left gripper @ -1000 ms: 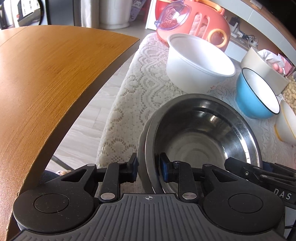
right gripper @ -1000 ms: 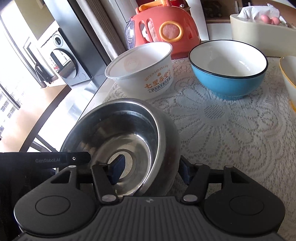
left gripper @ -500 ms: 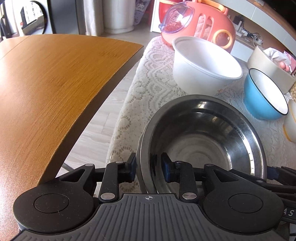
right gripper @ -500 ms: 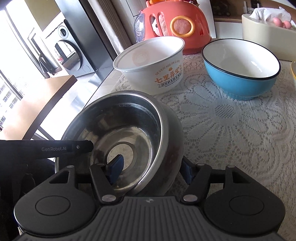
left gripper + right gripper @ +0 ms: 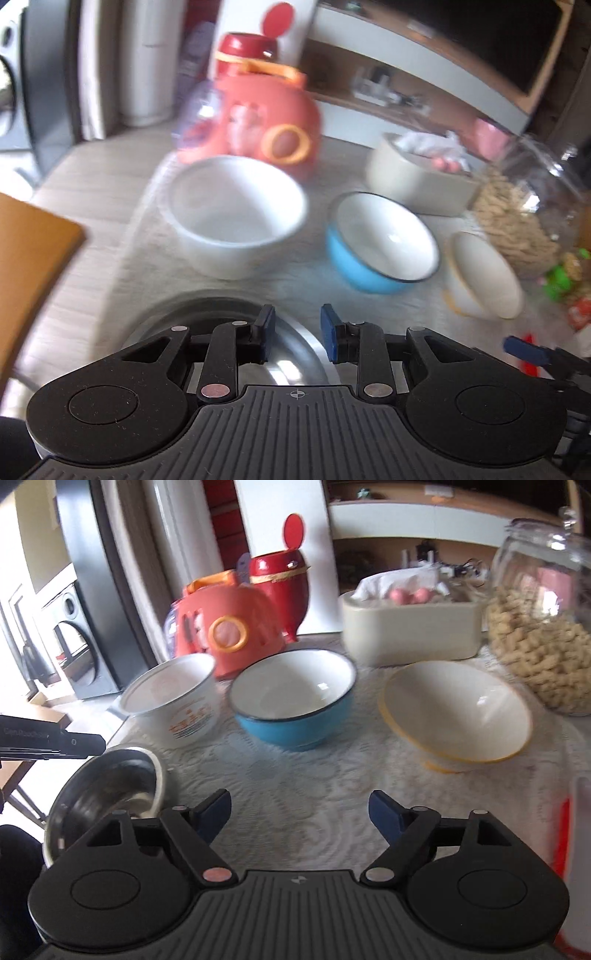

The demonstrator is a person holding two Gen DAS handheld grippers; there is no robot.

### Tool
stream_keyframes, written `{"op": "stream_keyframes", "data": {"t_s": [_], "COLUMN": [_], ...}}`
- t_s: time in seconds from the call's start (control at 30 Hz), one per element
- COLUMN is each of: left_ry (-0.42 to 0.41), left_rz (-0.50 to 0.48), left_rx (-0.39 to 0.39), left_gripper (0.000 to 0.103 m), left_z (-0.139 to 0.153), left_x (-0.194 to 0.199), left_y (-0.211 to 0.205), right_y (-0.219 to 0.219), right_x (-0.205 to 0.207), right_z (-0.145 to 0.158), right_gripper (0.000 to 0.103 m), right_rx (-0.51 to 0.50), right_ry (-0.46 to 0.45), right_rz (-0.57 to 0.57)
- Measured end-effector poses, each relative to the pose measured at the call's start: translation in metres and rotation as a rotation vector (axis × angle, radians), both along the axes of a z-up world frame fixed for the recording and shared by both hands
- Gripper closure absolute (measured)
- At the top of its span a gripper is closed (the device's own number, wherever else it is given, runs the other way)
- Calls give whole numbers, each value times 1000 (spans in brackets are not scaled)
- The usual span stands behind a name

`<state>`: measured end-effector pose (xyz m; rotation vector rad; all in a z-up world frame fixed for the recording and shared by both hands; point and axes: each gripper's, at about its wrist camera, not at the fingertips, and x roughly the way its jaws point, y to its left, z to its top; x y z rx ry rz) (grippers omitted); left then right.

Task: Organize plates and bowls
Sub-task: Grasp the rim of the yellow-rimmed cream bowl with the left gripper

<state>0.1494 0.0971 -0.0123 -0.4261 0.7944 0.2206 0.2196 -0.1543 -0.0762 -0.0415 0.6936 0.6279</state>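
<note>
The steel bowl [image 5: 207,310] [image 5: 110,786] rests on the lace cloth near the table's left edge, free of both grippers. My left gripper [image 5: 295,328] hovers above the bowl's right side, open, with only cloth showing between its pads. My right gripper [image 5: 299,812] is over bare cloth to the right of the bowl; its jaws are opening wide and hold nothing. Behind stand a white printed bowl [image 5: 173,709] [image 5: 232,218], a blue bowl [image 5: 291,701] [image 5: 380,243] and a cream bowl with a yellow rim [image 5: 454,720] [image 5: 480,273]. Both views are motion-blurred.
At the back are an orange toy basket [image 5: 225,635], a red container [image 5: 280,579], a cream tissue box [image 5: 410,627] and a glass jar of snacks [image 5: 543,635]. A wooden table [image 5: 26,258] lies to the left, across a gap. A white-and-red object [image 5: 576,849] stands at the right edge.
Both grippers have let go of the steel bowl's rim and pulled up and away from it. The right jaws have spread wide. More of the table is in view.
</note>
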Motion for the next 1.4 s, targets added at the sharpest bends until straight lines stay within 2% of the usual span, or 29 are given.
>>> {"op": "stream_keyframes", "data": {"t_s": [0.1,0.2,0.27,0.37,0.43,0.53,0.6,0.63,0.67,0.87,1.1,1.2,1.27,1.3,1.4], "left_ry": [6,15,7,59,79,87,87,91,98,112,173,202,189,183,144], "left_rz": [-147,-204,-203,-173,-160,-147,-154,-171,-194,-240,-309,-314,-316,-299,-259], "left_rx": [-204,-323,-315,-240,-205,-169,-166,-167,-173,-114,-99,-121,-174,-192,-191], "left_gripper": [73,73,72,72,72,72,73,75,79,79,79,80,81,77,80], "left_z": [-12,-23,-29,-39,-45,-56,-64,-68,-70,-64,-51,-58,-63,-64,-63], "left_x": [49,90,114,139,148,163,173,177,180,165,102,78,72,72,81], "left_y": [-32,-64,-81,-105,-110,-113,-114,-116,-118,-121,-111,-101,-91,-87,-83], "right_y": [-42,-75,-92,-104,-102,-92,-85,-82,-78,-81,-84,-81,-79,-78,-75], "right_x": [19,53,81,125,149,181,195,202,206,187,124,93,82,79,85], "right_z": [14,22,21,10,0,-18,-29,-34,-38,-37,-35,-36,-39,-39,-38], "right_gripper": [20,20,20,20,20,23,38,52,55,57,57,57,57,57,57], "right_rx": [8,19,24,32,9,12,39,51,55,67,41,20,10,0,-16], "right_ry": [-45,-32,5,53,80,156,238,274,300,293,330,328,345,320,270], "right_rz": [-72,-145,-245,-318,-334,-298,-267,-251,-242,-202,-90,-9,38,46,-9]}}
